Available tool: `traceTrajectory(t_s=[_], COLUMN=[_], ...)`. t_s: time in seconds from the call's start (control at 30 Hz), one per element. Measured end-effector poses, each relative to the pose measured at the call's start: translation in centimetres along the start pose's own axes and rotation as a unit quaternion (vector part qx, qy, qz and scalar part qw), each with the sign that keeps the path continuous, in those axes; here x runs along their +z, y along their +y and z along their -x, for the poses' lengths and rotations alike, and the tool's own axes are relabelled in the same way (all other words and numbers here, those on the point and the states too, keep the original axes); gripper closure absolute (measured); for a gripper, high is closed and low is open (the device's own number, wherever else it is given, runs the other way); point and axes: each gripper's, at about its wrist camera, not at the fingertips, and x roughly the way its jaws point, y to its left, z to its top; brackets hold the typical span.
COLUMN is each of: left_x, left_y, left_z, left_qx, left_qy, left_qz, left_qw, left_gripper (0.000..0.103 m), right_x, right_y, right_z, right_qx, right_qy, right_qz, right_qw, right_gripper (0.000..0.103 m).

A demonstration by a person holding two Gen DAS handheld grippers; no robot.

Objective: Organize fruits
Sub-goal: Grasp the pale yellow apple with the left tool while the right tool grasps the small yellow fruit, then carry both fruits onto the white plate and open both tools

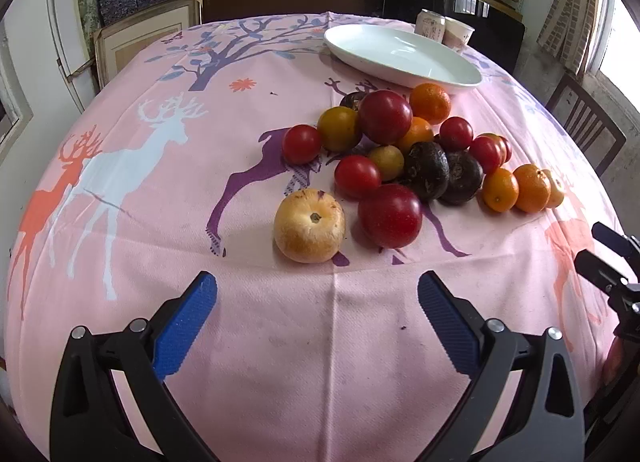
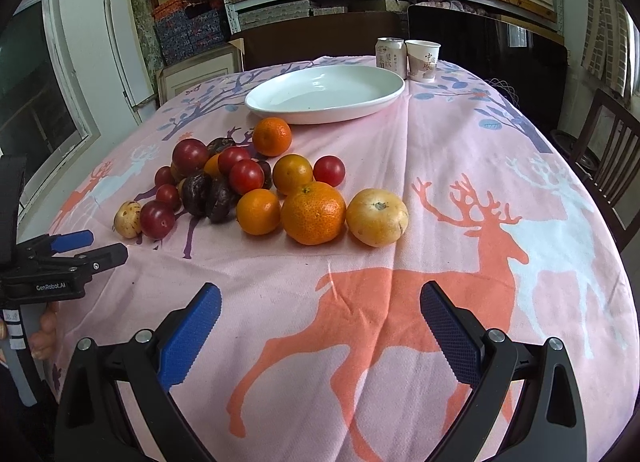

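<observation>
A pile of fruit lies on the pink deer tablecloth: red plums, oranges, dark purple fruits and a pale yellow fruit. In the right wrist view a large orange and another pale yellow fruit lie nearest. An empty white oval plate sits behind the pile. My left gripper is open and empty, just short of the pale yellow fruit. My right gripper is open and empty, short of the large orange.
A drink can and a paper cup stand behind the plate. Wooden chairs stand at the table's right side. Shelves with boxes fill the back wall. The left gripper also shows at the left edge of the right wrist view.
</observation>
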Motion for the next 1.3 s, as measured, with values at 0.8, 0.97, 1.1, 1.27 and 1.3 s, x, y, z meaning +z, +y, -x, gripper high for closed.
traceTrajectory(t_s=[0.8, 0.97, 1.1, 1.27, 1.3], left_x=[2.7, 2.9, 3.1, 3.1, 3.1], left_y=[1.0, 1.0, 1.1, 1.2, 1.1], left_z=[-2.2, -0.7, 0.3, 0.7, 0.6], left_qx=[-0.079, -0.081, -0.077, -0.075, -0.074], left_qy=[-0.001, -0.015, -0.025, -0.023, -0.022], left_qz=[-0.022, -0.025, -0.025, -0.022, -0.023], left_qw=[0.9966, 0.9963, 0.9964, 0.9967, 0.9968], left_gripper=[0.065, 0.065, 0.065, 0.065, 0.065], right_x=[3.6, 4.4, 5.1, 5.6, 5.5], right_y=[-1.8, -2.1, -2.1, -2.6, -2.6], right_z=[-4.0, -5.1, -5.6, -4.7, -4.4], right_qx=[-0.035, -0.039, -0.014, 0.001, -0.001], right_qy=[0.067, 0.071, 0.071, 0.068, 0.066], right_qz=[0.076, 0.084, 0.088, 0.089, 0.092], right_qw=[0.994, 0.993, 0.993, 0.994, 0.994], right_gripper=[0.003, 0.016, 0.018, 0.021, 0.021])
